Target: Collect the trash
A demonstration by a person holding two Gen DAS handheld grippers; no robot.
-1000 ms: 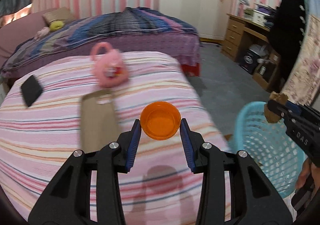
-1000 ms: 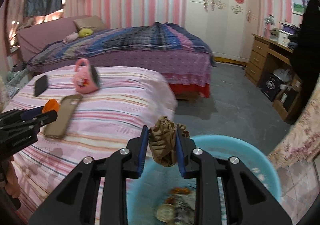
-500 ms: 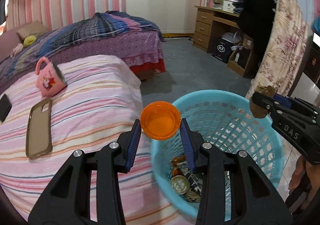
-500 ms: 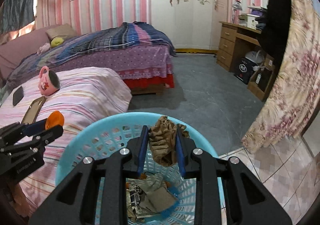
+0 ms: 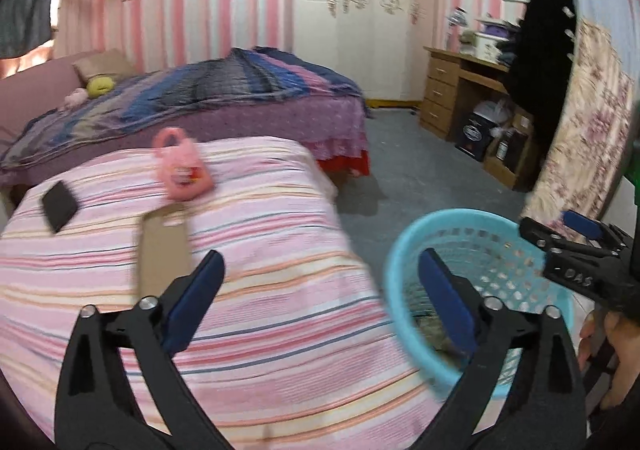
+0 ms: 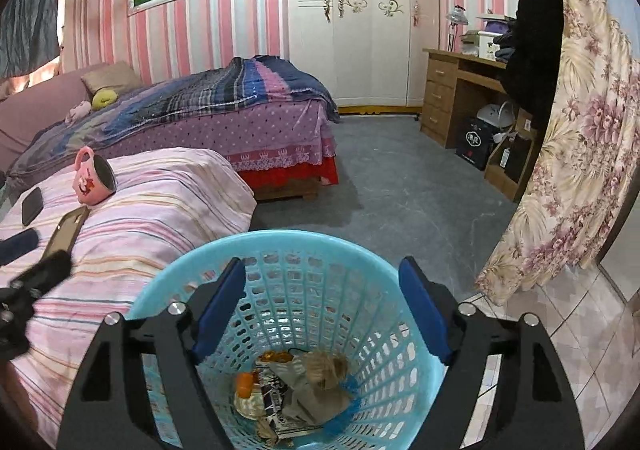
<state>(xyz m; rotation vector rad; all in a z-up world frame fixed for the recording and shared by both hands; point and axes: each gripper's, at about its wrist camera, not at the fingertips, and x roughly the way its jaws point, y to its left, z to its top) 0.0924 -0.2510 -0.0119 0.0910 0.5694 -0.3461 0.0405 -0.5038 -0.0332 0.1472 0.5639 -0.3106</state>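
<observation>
"DAS" on right gripper (image 5: 576,246)

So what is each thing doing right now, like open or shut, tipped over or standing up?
left hand-held gripper: open, empty, jaws just opened
right hand-held gripper: open, empty, over the basket, jaws just opened
blue basket: upright, trash at the bottom
pink mug: tipped on its side
phone case: lying flat
wardrobe: doors shut

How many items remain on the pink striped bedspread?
3: a pink ceramic mug lying on its side, a black rectangular phone-like slab further left, and a tan phone case just below the mug. Others may sit off-frame.
</observation>
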